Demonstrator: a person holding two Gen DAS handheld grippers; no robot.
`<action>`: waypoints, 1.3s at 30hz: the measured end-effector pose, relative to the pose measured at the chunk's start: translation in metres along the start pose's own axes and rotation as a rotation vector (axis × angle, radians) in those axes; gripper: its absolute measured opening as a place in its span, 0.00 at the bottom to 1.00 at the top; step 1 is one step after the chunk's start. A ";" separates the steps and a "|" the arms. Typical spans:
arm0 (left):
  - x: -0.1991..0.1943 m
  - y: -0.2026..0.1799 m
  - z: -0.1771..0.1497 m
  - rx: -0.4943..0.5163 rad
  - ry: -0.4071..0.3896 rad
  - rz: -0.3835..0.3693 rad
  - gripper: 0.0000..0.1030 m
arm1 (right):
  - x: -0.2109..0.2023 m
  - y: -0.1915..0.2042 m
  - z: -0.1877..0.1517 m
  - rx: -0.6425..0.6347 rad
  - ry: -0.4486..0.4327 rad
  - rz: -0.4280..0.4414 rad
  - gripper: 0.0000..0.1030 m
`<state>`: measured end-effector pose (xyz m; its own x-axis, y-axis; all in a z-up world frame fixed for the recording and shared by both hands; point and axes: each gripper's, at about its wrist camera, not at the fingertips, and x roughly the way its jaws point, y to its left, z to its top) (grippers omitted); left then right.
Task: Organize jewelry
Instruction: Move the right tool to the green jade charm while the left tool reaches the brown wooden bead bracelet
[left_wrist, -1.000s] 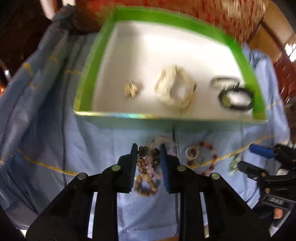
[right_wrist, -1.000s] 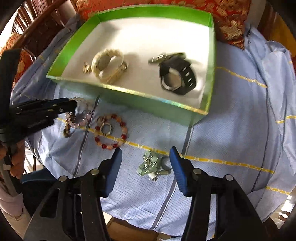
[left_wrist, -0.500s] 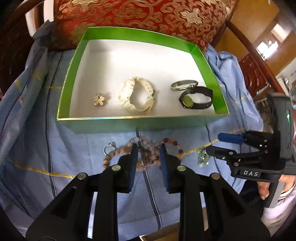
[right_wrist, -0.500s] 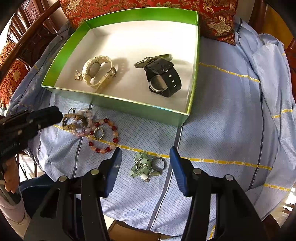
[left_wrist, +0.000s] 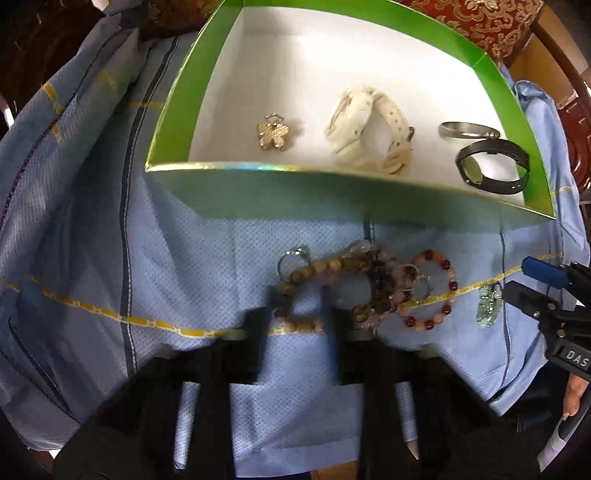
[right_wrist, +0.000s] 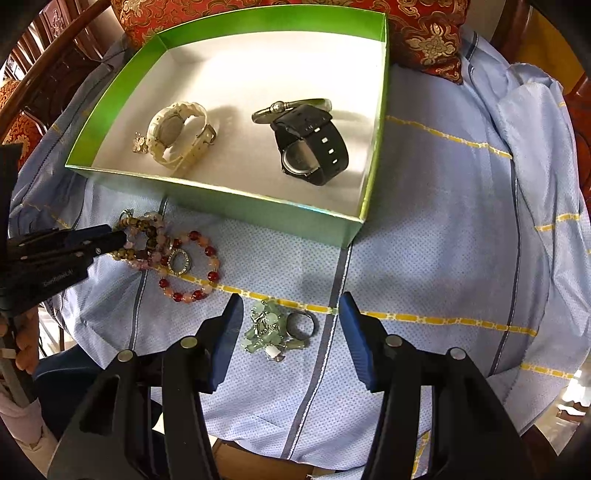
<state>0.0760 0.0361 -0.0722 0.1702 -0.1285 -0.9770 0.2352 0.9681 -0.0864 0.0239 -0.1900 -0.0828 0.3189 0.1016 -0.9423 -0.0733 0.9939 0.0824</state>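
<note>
Left tool (right_wrist: 110, 240): jaws just closed onto the wooden bead bracelet (right_wrist: 138, 225), from a loose straddle a second ago; its own view is motion-blurred. Right tool (right_wrist: 290, 332): unchanged, half open astride the green pendant cluster (right_wrist: 264, 332) and ring (right_wrist: 303, 325) on the blue cloth (right_wrist: 443, 240), touching neither. "DAS" is legible on its body. Green box (right_wrist: 221, 199) behind holds two watches.

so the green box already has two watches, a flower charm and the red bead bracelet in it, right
Not quite. The red bead bracelet is not in the green box; it lies on the blue cloth in front of it, as the right wrist view shows. The white watch, the black watch and the flower charm are in the box.
</note>
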 end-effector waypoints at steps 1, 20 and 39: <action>-0.001 0.001 -0.001 -0.002 -0.005 0.006 0.07 | 0.001 0.000 0.001 -0.001 0.003 0.001 0.52; -0.018 0.035 -0.009 -0.061 -0.050 -0.042 0.22 | -0.025 0.035 -0.002 -0.163 -0.135 0.146 0.07; -0.020 0.029 -0.013 -0.092 -0.077 -0.012 0.08 | -0.011 -0.002 0.000 -0.003 -0.070 0.024 0.43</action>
<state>0.0671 0.0695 -0.0581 0.2419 -0.1532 -0.9581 0.1497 0.9815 -0.1191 0.0203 -0.1934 -0.0729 0.3821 0.1280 -0.9152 -0.0847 0.9910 0.1032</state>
